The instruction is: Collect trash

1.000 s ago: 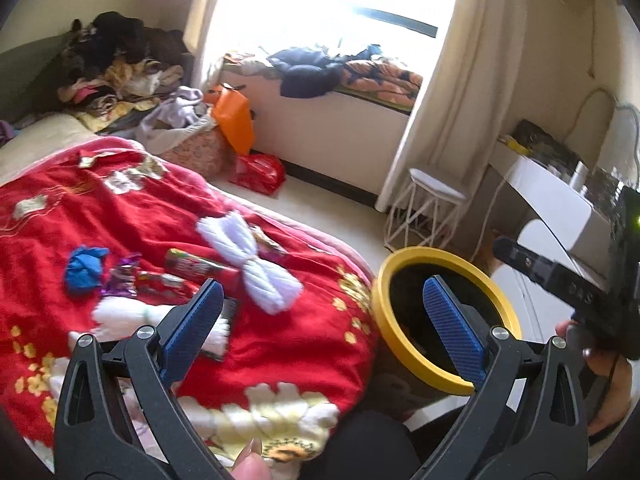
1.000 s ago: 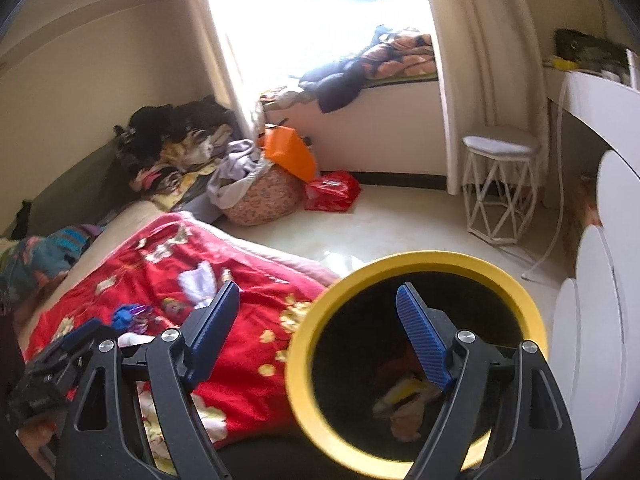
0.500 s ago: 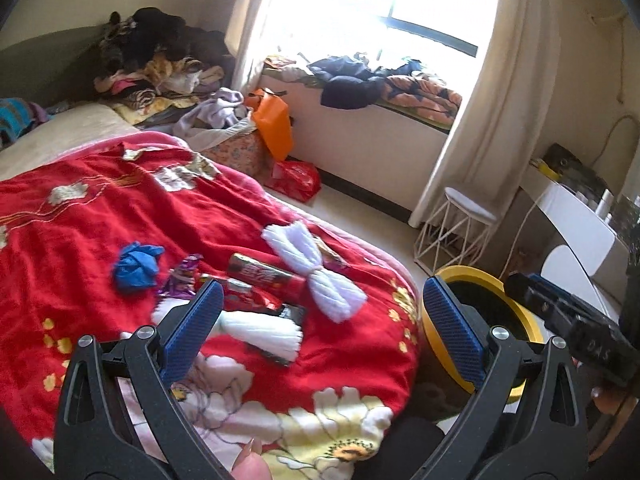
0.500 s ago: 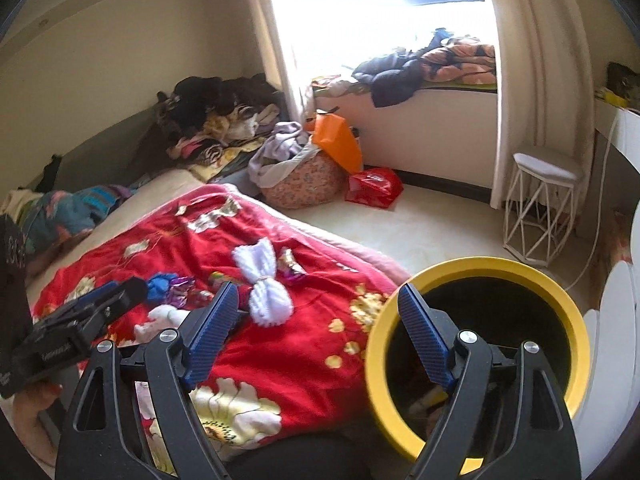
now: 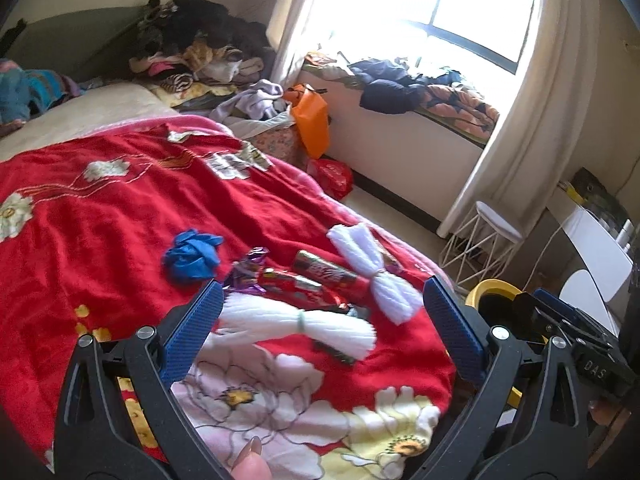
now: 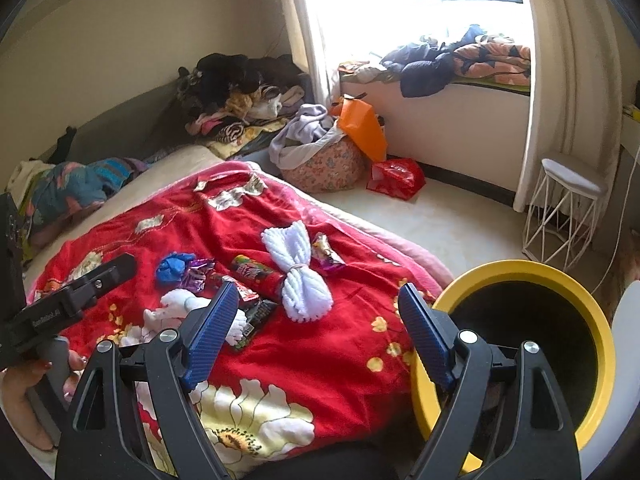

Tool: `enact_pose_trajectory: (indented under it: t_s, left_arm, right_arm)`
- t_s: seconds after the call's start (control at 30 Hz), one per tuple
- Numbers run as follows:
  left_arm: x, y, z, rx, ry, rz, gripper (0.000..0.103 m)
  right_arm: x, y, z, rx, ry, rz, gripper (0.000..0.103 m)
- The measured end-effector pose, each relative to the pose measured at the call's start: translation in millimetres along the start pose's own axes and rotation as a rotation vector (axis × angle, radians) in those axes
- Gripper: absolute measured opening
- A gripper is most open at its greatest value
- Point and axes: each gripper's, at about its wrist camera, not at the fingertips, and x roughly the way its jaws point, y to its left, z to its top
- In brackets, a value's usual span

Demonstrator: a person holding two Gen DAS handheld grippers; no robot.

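Note:
Trash lies on a red flowered blanket (image 5: 100,220): a crumpled blue glove (image 5: 192,255), a purple foil wrapper (image 5: 248,270), red snack wrappers (image 5: 316,276), a dark wrapper (image 6: 256,318) and two white yarn bundles (image 5: 296,324) (image 6: 298,270). A yellow-rimmed black bin (image 6: 516,340) stands at the bed's right corner; it also shows in the left wrist view (image 5: 494,292). My left gripper (image 5: 320,320) is open and empty above the near yarn bundle. My right gripper (image 6: 316,320) is open and empty between the trash and the bin.
Piles of clothes (image 6: 240,92) lie at the bed's far end. A floral basket (image 6: 324,164), an orange bag (image 6: 362,128) and a red bag (image 6: 396,178) stand on the floor by the window ledge. A white wire stool (image 6: 564,212) stands by the curtain.
Both grippers have swung left from over the bin toward the bed. The trash on the blanket now sits between the jaws of each. Both stay open and empty.

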Motion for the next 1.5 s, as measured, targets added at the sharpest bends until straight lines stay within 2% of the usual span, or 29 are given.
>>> enact_pose_trajectory:
  t_s: [0.23,0.5,0.63,0.77,1.0,1.13,1.27,1.4,1.43,1.5]
  left_arm:
    - [1,24,-4,-0.05,0.032,0.02,0.092]
    - [12,50,-19,-0.113,0.126,0.037,0.092]
    - [17,53,-25,-0.131,0.157,0.015,0.092]
    - [24,50,-28,-0.142,0.187,-0.04,0.088]
    - [43,41,-32,-0.188,0.23,-0.122,0.08]
    - [58,41,-35,-0.226,0.256,-0.135,0.075]
    - [68,43,-34,-0.292,0.261,-0.151,0.074]
    - [81,53,-34,-0.417,0.287,-0.172,0.073]
    - [82,56,-35,-0.443,0.29,-0.172,0.071]
    - [86,62,-36,-0.489,0.296,-0.154,0.062]
  right_arm:
    - [26,7,3,-0.027,0.03,0.016,0.079]
    - [62,3,0,-0.035,0.088,-0.017,0.079]
    - [79,-1,-2,-0.034,0.117,-0.026,0.079]
    - [96,-5,-2,-0.025,0.144,-0.017,0.079]
    - [127,-12,-5,0.023,0.211,0.049,0.079]
    - [141,-12,-11,0.024,0.251,0.066,0.07]
    - [148,-11,-15,0.027,0.269,0.086,0.059]
    - [150,-7,-17,0.014,0.276,0.102,0.039]
    - [148,-6,-18,0.005,0.271,0.1,0.032]
    - [145,-4,-19,-0.004,0.262,0.1,0.029]
